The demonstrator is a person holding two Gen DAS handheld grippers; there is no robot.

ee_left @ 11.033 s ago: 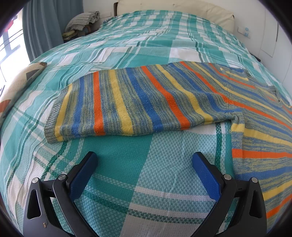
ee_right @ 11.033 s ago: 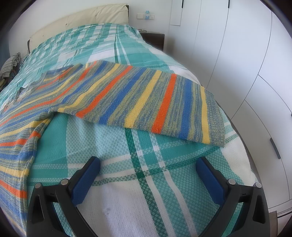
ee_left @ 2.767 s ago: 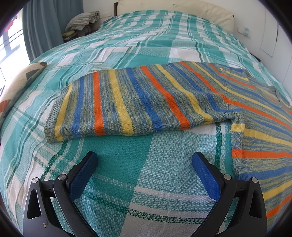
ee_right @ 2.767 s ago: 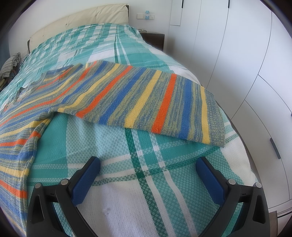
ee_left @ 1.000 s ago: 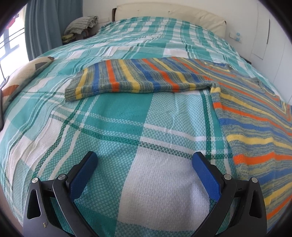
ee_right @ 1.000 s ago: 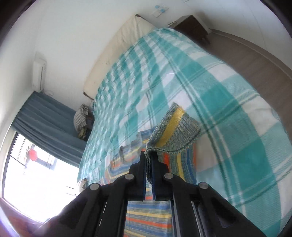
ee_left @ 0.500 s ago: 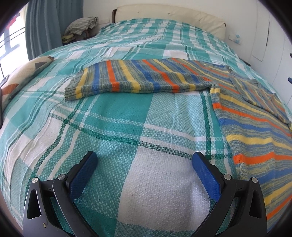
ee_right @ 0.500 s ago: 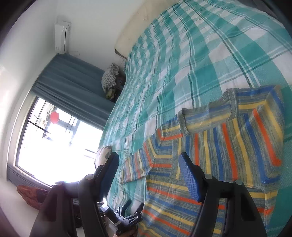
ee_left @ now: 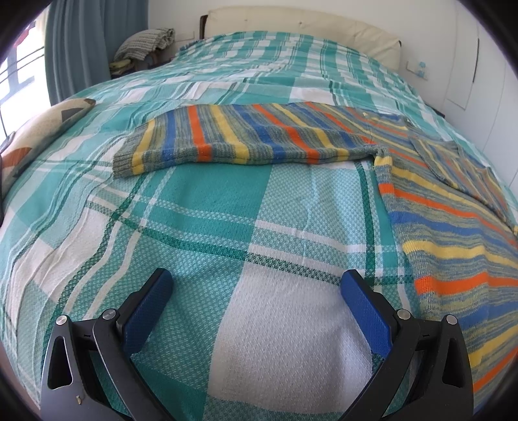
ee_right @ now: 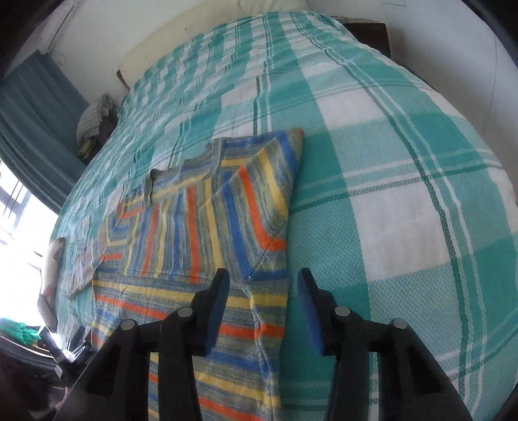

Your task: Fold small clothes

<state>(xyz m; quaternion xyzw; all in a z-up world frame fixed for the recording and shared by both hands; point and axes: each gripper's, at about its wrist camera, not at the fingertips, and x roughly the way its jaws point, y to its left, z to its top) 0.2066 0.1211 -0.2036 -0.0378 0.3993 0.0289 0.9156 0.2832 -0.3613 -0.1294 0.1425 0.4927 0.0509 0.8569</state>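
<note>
A striped knit sweater (ee_left: 437, 207) in blue, orange, yellow and grey lies flat on the bed. Its left sleeve (ee_left: 246, 139) stretches out sideways in the left wrist view. Its right sleeve (ee_right: 246, 200) lies folded across the sweater's chest (ee_right: 168, 233). My right gripper (ee_right: 263, 280) hovers over the sweater's right edge, jaws opening, with nothing pinched between the blue pads. My left gripper (ee_left: 255, 281) is open above bare bedspread, short of the outstretched sleeve, holding nothing.
A teal, white and green plaid bedspread (ee_left: 200, 226) covers the whole bed. A patterned cushion (ee_left: 35, 136) lies at the left edge. Folded cloth (ee_left: 145, 42) is piled beside the cream headboard (ee_left: 301, 29). White wardrobe doors (ee_left: 479, 74) stand on the right.
My right gripper let go of the sleeve cuff it was shut on; the sleeve now lies folded over the sweater's chest, and the gripper has swung down over the sweater's right edge. The left gripper stayed still.
</note>
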